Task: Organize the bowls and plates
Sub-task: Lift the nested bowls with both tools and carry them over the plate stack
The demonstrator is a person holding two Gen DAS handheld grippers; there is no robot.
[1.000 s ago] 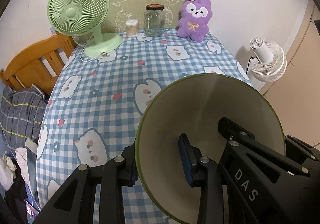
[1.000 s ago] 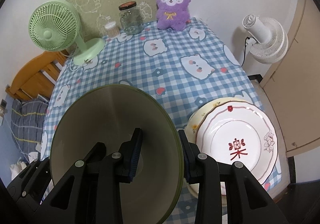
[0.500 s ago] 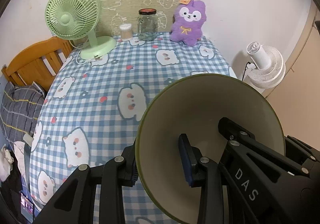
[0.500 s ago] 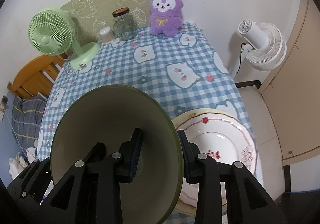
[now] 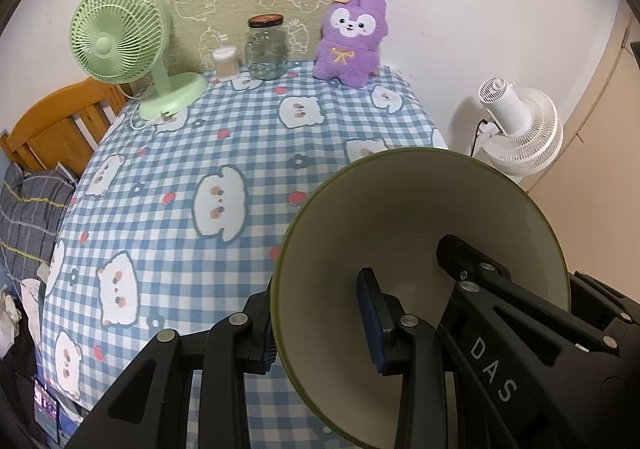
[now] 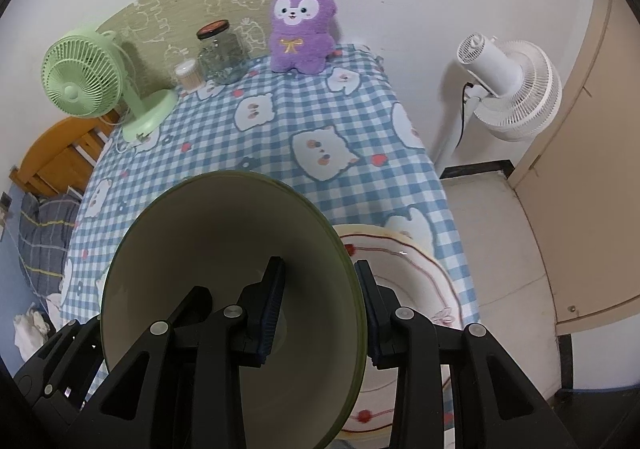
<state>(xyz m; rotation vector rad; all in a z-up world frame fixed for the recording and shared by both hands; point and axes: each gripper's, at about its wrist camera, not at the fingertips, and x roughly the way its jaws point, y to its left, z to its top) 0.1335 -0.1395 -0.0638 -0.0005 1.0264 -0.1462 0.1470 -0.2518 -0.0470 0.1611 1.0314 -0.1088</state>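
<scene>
The bowl (image 5: 400,233) is mid-carry, held above the checked tablecloth (image 5: 208,153) by both claws at once: the left gripper (image 5: 320,323) is clamped on the bowl's left rim, one pad outside and one inside, and the right gripper (image 6: 320,305) is clamped on the opposite rim the same way. The step in hand looks like bringing this bowl over to the stacked plates (image 6: 408,277), which sit just to the right of the bowl at the near edge of the cloth. The next move probably calls for keeping both hands level with each other so the rim does not twist, centring the bowl over the top plate, lowering it until it seats, and only then opening the pads. The bowl is wide and shallow-sided, pale cream inside with a thin olive-green rim, and appears empty. Of the plates, the top one is white with a red line border and small red motifs; how many lie beneath it I cannot tell, since the bowl covers much of them.
</scene>
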